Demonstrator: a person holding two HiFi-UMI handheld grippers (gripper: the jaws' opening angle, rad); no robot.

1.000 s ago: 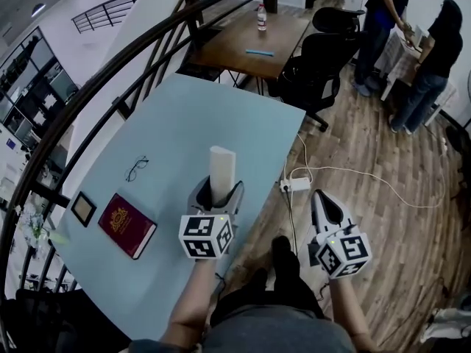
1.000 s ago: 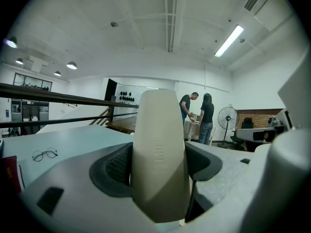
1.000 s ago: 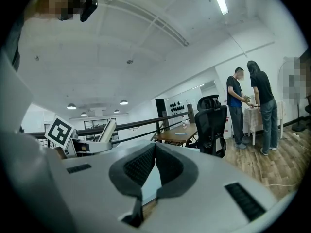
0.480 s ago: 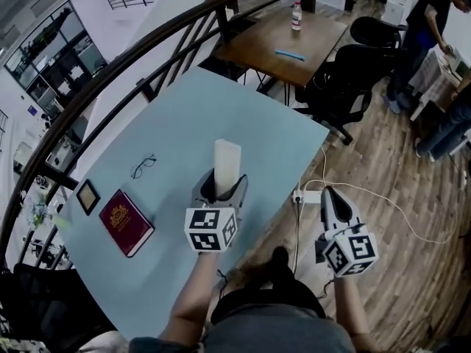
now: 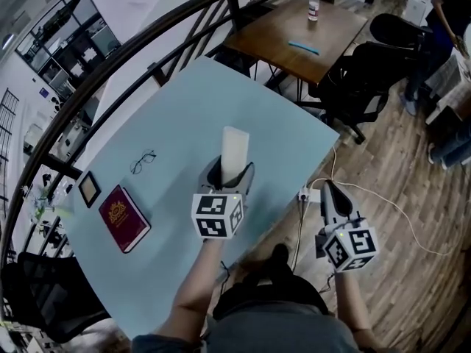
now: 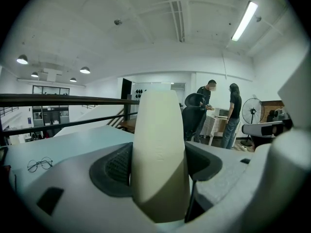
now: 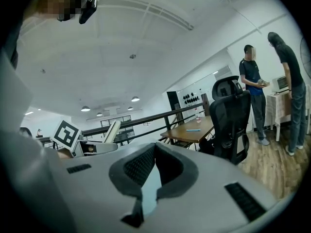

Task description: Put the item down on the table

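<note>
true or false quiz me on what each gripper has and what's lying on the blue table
1. The left gripper clamps a cream item that stands upright. True.
2. The right gripper holds the glasses. False: its jaws are together on nothing, and the glasses lie on the table.
3. A red book lies flat on the table. True.
4. The right gripper hangs over the table. False: it is past the table's edge, over the wooden floor.
</note>
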